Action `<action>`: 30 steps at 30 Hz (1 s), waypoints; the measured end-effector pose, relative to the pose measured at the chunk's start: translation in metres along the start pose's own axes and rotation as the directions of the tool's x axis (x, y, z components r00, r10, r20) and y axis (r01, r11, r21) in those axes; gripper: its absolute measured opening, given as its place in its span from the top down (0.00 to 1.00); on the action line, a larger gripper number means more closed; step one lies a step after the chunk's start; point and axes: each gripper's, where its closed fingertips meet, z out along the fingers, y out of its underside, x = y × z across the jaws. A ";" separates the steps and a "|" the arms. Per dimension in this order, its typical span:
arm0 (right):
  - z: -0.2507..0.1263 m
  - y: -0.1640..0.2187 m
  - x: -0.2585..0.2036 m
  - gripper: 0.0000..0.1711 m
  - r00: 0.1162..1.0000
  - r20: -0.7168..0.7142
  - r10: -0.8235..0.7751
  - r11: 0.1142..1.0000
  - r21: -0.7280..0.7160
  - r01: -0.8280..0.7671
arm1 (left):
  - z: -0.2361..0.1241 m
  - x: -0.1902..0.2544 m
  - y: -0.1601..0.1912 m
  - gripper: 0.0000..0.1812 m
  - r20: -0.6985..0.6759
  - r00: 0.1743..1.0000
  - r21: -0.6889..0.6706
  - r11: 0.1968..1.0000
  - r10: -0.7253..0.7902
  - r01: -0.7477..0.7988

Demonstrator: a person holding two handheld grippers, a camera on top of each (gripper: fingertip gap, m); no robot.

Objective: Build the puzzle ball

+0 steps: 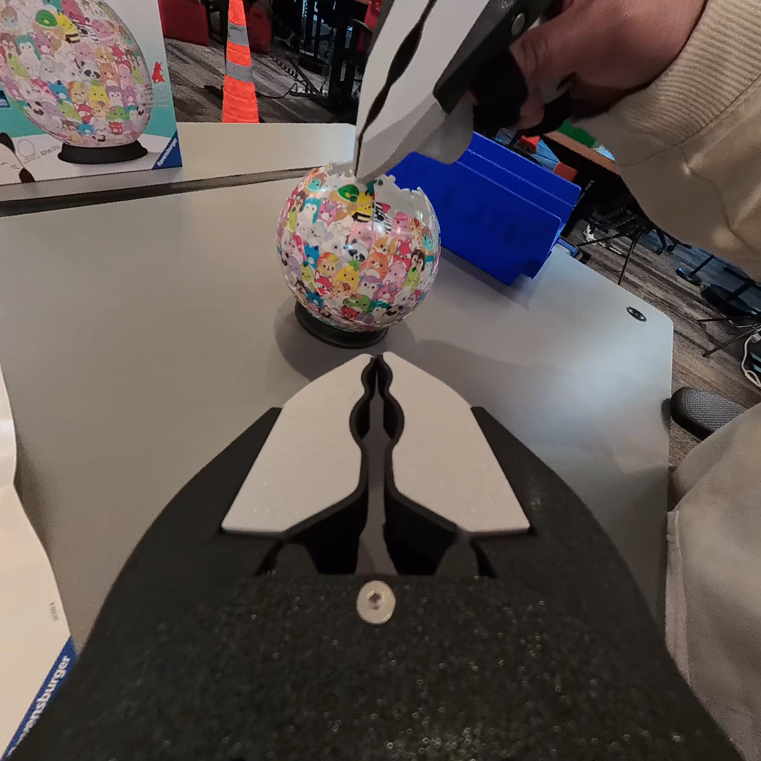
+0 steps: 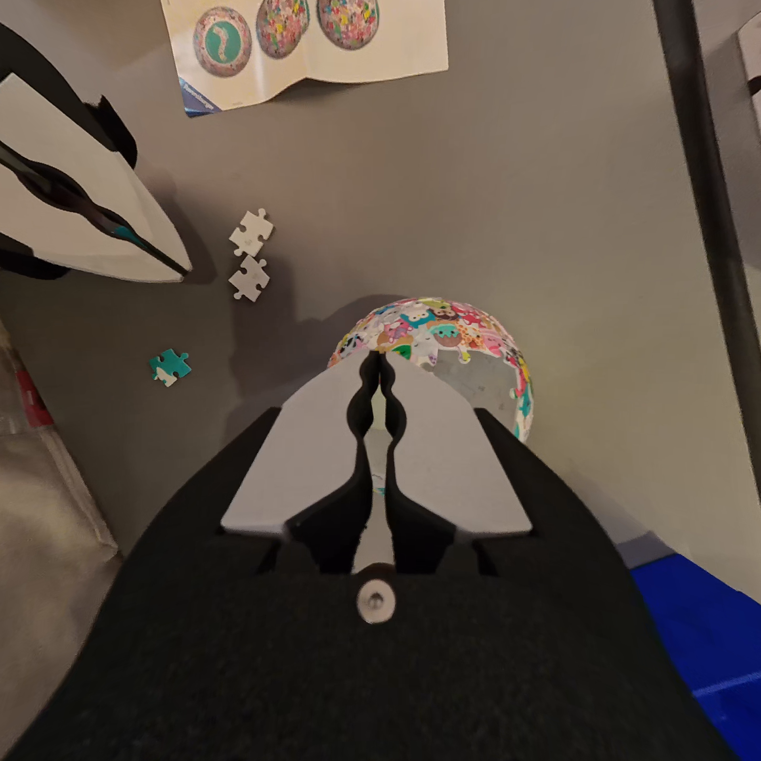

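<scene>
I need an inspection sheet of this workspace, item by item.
Surface: grey table.
Job's things: puzzle ball on black stand, top open; two white-side-up pieces and a loose teal piece on the table.
Clutter: puzzle box, leaflet, blue bin.
Grippers: left gripper shut on a teal sliver; right gripper shut, fingers at the ball's open rim.
Cables: some on the floor.
Surroundings: orange cone.

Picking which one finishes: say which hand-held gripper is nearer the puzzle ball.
Right. The right hand-held gripper is at the puzzle ball's open top; the left hand-held gripper is in front, apart.
</scene>
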 end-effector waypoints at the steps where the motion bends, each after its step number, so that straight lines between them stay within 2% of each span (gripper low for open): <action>1: -0.001 -0.001 0.001 1.00 1.000 -0.003 0.002 1.000 0.005 -0.002 | 0.000 0.000 0.000 1.00 -0.001 1.000 -0.001 1.000 0.000 0.000; 8: 0.005 0.007 0.000 1.00 1.000 0.021 0.007 1.000 -0.029 -0.006 | 0.003 0.000 0.003 1.00 -0.006 1.000 -0.013 1.000 -0.004 0.004; 15: -0.008 0.003 -0.001 1.00 0.998 0.037 0.041 0.999 0.033 -0.043 | 0.004 0.000 0.006 1.00 -0.011 1.000 -0.021 1.000 -0.010 0.010; 19: -0.022 0.013 -0.011 1.00 0.997 0.021 0.068 0.987 0.143 -0.070 | 0.009 0.001 0.011 1.00 -0.034 0.999 -0.036 0.999 -0.026 0.024; 24: -0.024 0.028 -0.024 0.95 0.980 -0.015 0.199 0.930 0.316 -0.184 | 0.023 0.009 0.010 0.97 -0.100 0.993 -0.045 0.997 -0.067 0.063; 28: -0.020 0.025 -0.036 0.93 0.958 -0.088 0.272 0.867 0.454 -0.204 | 0.037 0.006 -0.005 0.93 -0.122 0.992 -0.049 0.998 -0.042 0.036; 30: -0.014 0.027 -0.037 0.93 0.943 -0.178 0.282 0.863 0.475 -0.169 | 0.043 0.000 -0.012 0.92 -0.120 0.992 -0.054 0.998 -0.028 0.021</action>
